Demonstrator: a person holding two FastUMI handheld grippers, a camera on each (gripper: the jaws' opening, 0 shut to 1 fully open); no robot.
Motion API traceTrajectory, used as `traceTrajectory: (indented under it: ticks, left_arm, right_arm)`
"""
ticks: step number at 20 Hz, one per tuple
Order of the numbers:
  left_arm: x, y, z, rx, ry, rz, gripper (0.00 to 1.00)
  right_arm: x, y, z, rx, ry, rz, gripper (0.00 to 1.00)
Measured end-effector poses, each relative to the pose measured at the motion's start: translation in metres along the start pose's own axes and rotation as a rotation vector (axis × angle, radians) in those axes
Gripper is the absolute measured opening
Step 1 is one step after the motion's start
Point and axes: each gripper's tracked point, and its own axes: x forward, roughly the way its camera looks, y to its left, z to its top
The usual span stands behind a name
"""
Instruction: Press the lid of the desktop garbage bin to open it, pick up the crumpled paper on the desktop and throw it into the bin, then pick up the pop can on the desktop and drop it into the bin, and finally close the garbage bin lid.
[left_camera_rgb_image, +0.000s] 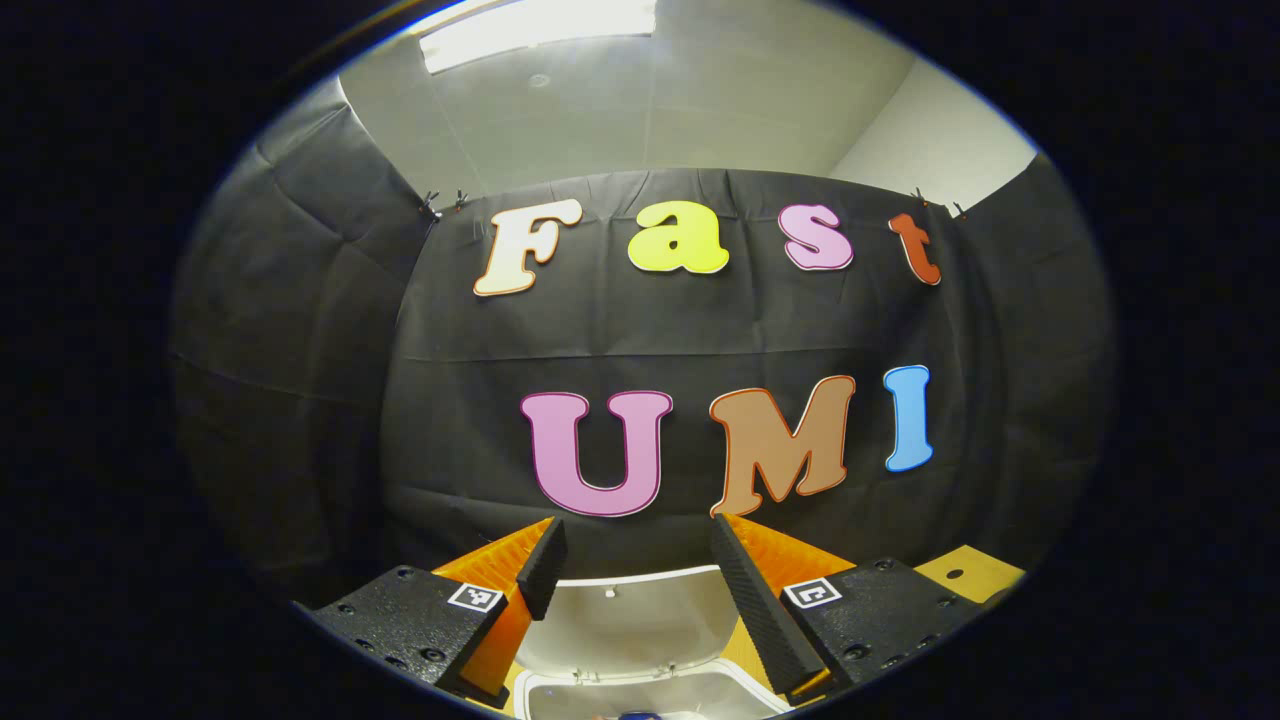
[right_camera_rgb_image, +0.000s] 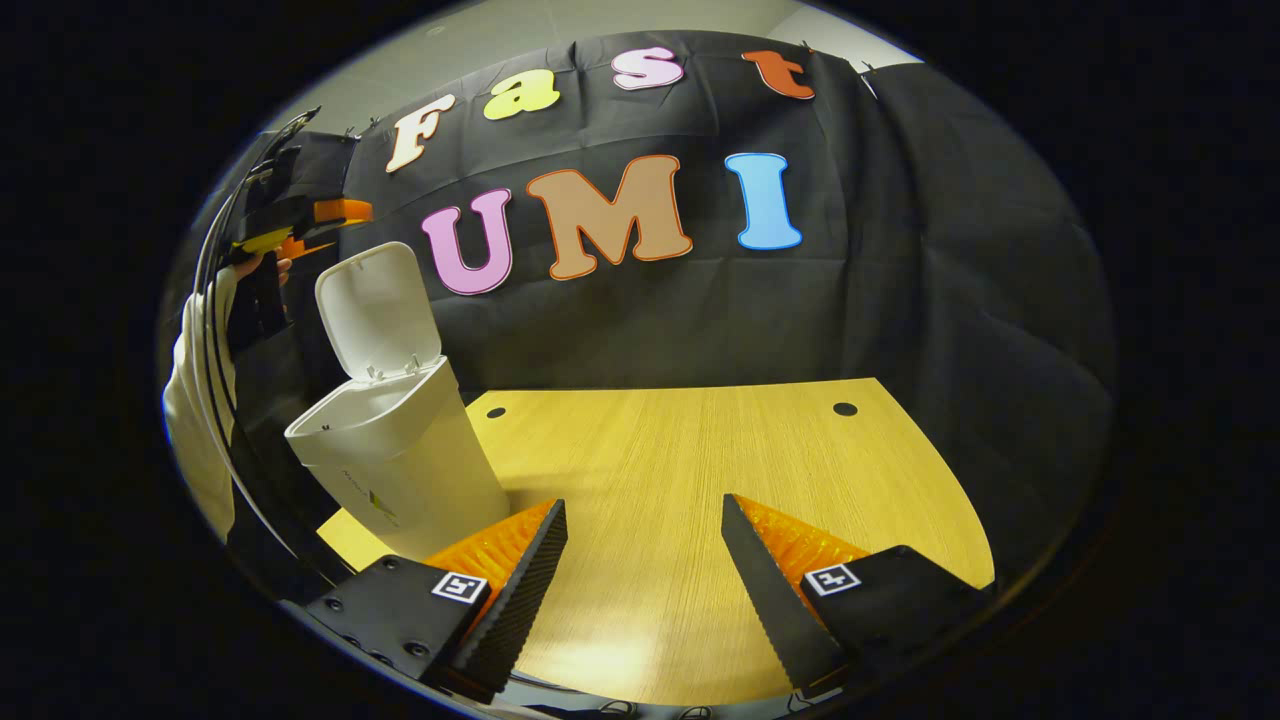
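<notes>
The white desktop bin (right_camera_rgb_image: 400, 455) stands at the left of the wooden table (right_camera_rgb_image: 700, 430) with its lid (right_camera_rgb_image: 375, 310) swung up and open. My left gripper (left_camera_rgb_image: 637, 525) hovers open right above the bin, and the raised lid (left_camera_rgb_image: 630, 620) and the bin's rim (left_camera_rgb_image: 650, 688) show between its fingers. A small blue thing (left_camera_rgb_image: 635, 714) peeks from inside the bin, too little of it to tell what it is. The right gripper view shows that left gripper (right_camera_rgb_image: 300, 225) held high over the bin. My right gripper (right_camera_rgb_image: 642, 503) is open over the bare tabletop, right of the bin, holding nothing.
A hand in a white sleeve (right_camera_rgb_image: 195, 420) holds the left gripper behind the bin. Black cloth walls close the booth at the back and right. Two small dark holes (right_camera_rgb_image: 845, 409) sit near the table's far edge.
</notes>
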Motion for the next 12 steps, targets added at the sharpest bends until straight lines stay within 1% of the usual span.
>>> traceTrajectory:
  ticks: [2,3,4,5,6,7,8,9,12]
  left_arm:
    - [0.013,0.003,-0.011,-0.033,0.040,0.003,0.89]
    - [0.017,0.005,-0.016,-0.050,0.059,0.011,0.86]
    - [0.020,0.007,-0.022,-0.067,0.078,0.018,0.88]
    - [0.026,0.009,-0.029,-0.082,0.097,0.024,0.86]
    - [0.030,0.011,-0.036,-0.095,0.118,0.030,0.88]
    - [0.032,0.014,-0.042,-0.081,0.131,0.048,0.86]
    - [0.034,0.017,-0.042,-0.050,0.124,0.057,0.88]
    - [0.034,0.014,-0.045,-0.042,0.132,0.053,0.84]
    - [0.028,0.011,-0.041,-0.020,0.115,0.051,0.88]
  right_arm:
    - [0.001,-0.004,-0.002,0.006,0.005,-0.012,0.99]
    - [0.001,-0.008,-0.002,0.009,0.008,-0.020,0.99]
    - [0.001,-0.011,-0.002,0.015,0.011,-0.027,0.99]
    - [0.001,-0.014,-0.003,0.021,0.011,-0.033,0.99]
    - [0.001,-0.016,-0.002,0.025,0.010,-0.037,0.99]
    - [0.001,-0.017,-0.002,0.028,0.010,-0.041,0.99]
    - [0.002,-0.018,-0.001,0.028,0.011,-0.044,0.99]
    - [0.004,-0.018,-0.001,0.029,0.012,-0.044,0.99]
    - [0.007,-0.013,-0.003,0.027,0.021,-0.028,0.99]
